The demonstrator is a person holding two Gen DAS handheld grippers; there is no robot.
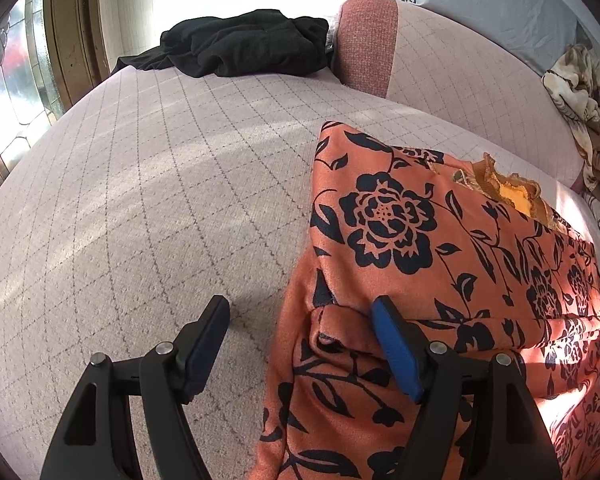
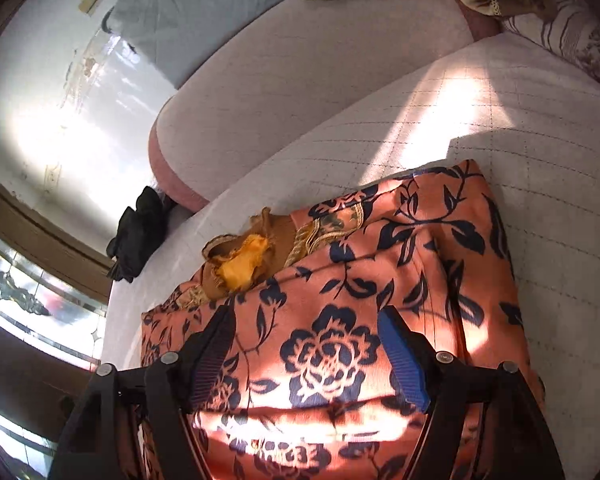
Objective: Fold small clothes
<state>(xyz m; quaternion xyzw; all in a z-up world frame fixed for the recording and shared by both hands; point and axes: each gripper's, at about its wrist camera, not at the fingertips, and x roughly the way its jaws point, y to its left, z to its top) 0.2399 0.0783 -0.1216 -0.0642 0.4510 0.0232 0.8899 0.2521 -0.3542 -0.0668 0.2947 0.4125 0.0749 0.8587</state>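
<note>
Garment: orange floral garment (image 1: 440, 240), folded, lying on the checked sofa seat (image 1: 160, 200), its yellow-trimmed neckline (image 2: 240, 268) showing at the far edge.
Left gripper (image 1: 302, 320): spread, over the garment's left edge, pinching nothing.
Right gripper (image 2: 306, 328): spread, above the garment's middle, gripping nothing.
Behind: black clothing (image 1: 244, 44) by the sofa back (image 1: 440, 60).
Containers: none visible.

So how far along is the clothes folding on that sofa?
Partly done, it seems: the orange floral garment already lies doubled into a compact shape on the sofa seat. Both the left gripper and right gripper hang open over it, holding nothing. The black garment sits crumpled, apparently still waiting.
</note>
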